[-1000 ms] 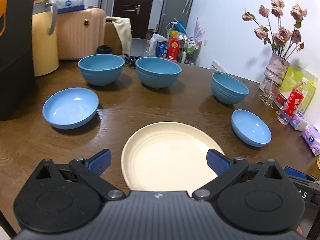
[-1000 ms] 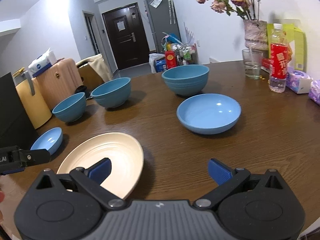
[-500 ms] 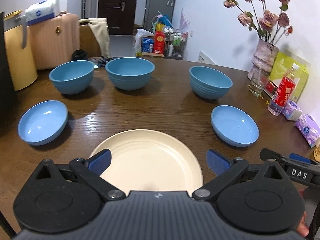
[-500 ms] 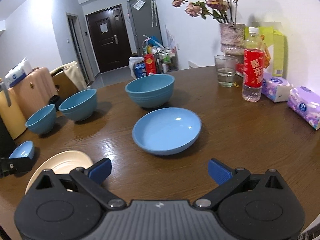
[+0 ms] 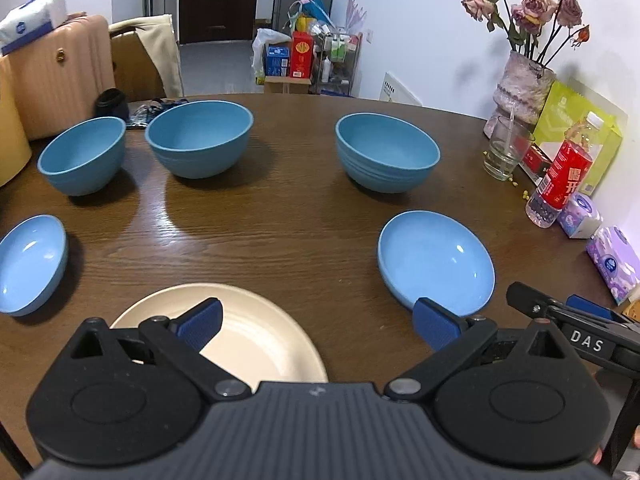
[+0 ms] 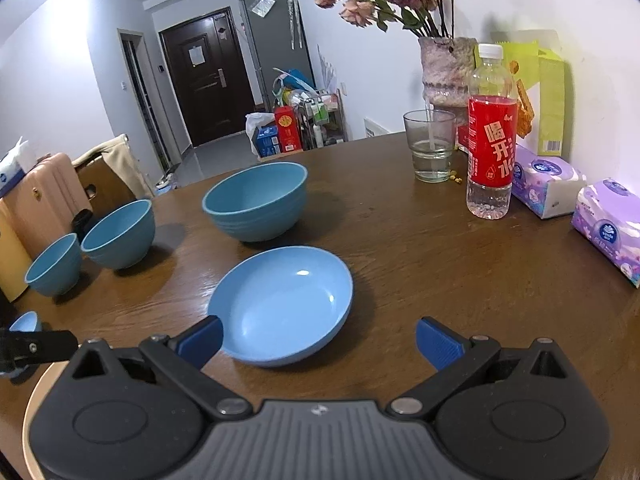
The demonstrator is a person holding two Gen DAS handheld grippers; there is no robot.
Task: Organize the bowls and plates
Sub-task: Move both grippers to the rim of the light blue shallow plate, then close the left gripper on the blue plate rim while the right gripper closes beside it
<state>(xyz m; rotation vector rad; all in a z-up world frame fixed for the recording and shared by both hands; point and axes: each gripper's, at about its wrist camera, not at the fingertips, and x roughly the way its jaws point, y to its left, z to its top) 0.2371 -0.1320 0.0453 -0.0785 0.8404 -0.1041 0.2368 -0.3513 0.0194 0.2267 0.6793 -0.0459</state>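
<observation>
Blue shallow plate (image 6: 282, 304), near right: we judge it rigid, light, glossy-slick; we would pinch its near rim. Right gripper (image 6: 318, 338) and left gripper (image 5: 318, 320) both gape wide, empty.

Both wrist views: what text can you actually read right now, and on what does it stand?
"DAS": white letters on the black body of the right tongs, seen from the left wrist.
"喝开水": large white characters on the red label of the water bottle.
Tissue packs, green box, red carton on the floor, notice on the door: print too small or blurred to read.
</observation>
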